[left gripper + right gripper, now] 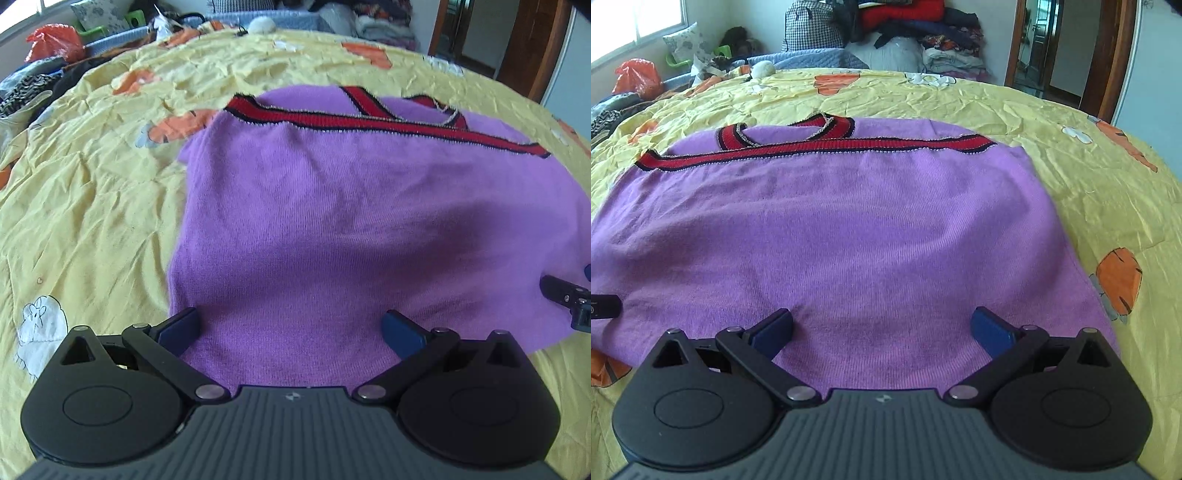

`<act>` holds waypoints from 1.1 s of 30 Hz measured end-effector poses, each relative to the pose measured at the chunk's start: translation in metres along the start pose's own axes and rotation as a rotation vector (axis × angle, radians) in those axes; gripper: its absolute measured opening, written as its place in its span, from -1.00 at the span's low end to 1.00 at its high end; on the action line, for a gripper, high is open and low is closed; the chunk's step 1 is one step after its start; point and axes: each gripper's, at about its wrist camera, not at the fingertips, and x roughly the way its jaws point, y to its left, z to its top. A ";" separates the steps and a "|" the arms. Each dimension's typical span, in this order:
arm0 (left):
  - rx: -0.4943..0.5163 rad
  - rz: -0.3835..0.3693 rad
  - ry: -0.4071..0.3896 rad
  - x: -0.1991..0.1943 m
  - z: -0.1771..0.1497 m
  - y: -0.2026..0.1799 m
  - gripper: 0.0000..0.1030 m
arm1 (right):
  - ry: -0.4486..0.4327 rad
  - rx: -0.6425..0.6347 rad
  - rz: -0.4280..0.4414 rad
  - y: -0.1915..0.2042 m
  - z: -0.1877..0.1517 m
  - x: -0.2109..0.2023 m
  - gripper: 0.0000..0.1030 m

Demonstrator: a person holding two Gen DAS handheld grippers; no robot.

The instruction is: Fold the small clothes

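A purple knit garment (332, 221) with red, black-edged trim (332, 120) lies flat on the yellow bedsheet (92, 192), folded so the trim band runs across its far edge. My left gripper (291, 328) hovers open over the garment's near left part, nothing between its blue fingers (181, 326). The right gripper's tip (565, 295) shows at the right edge there. In the right wrist view the same garment (849, 240) and trim (820, 146) fill the middle, and my right gripper (882, 328) stands open over its near right part.
The yellow sheet (1108, 184) has orange and white cartoon prints. Piles of clothes (923, 37), an orange plastic bag (55, 40), a blue quilt (812, 59) and pillows crowd the far edge. A wooden doorway (1071, 48) is at the back right.
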 end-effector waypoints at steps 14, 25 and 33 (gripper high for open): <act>0.043 -0.028 -0.013 -0.003 -0.004 0.003 1.00 | -0.036 -0.011 -0.007 0.002 -0.008 -0.005 1.00; -0.193 -0.318 -0.130 -0.010 0.027 0.101 1.00 | -0.074 0.072 0.060 0.019 -0.014 -0.026 1.00; -0.343 -0.644 -0.070 0.048 0.083 0.151 1.00 | -0.123 -0.013 0.155 0.074 -0.023 -0.035 1.00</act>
